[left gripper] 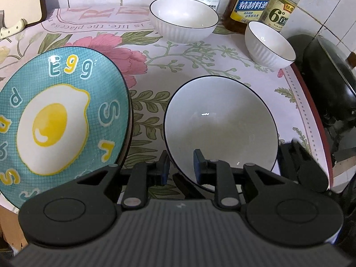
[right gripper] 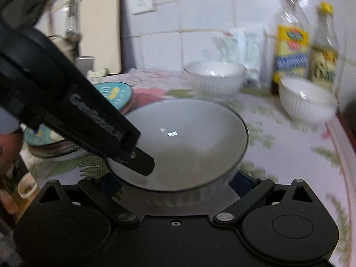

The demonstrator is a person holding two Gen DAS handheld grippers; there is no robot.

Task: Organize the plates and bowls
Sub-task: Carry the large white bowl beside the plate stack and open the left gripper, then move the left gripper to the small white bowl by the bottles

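The left gripper (left gripper: 180, 166) had its two fingers (left gripper: 201, 164) set close together across the near rim of the large white bowl (left gripper: 220, 124), one finger inside the bowl and the other outside its wall. The gap between them was narrow; whether the pads were actually pressing on the rim could not be told. The bowl stood on the flowered worktop (left gripper: 155, 71) straight ahead of these fingers.

Beside the left finger, just to its outer side, lay the teal egg plate (left gripper: 55, 115), resting on top of other plates. Well beyond the fingertips stood a ribbed white bowl (left gripper: 183, 20), and further off to the right a smaller ribbed bowl (left gripper: 269, 44), near the bottles (left gripper: 251, 2) against the tiled wall. A dark pan (left gripper: 329, 73) sat past the worktop's right edge.

The right gripper (right gripper: 175, 184) stood with its fingers (right gripper: 241, 183) spread wide on either side of the same large white bowl (right gripper: 189, 133), at its near wall. Contact between the pads and the bowl could not be made out. The left gripper's body (right gripper: 66, 102) reached in from the upper left, its tip over the bowl's rim.
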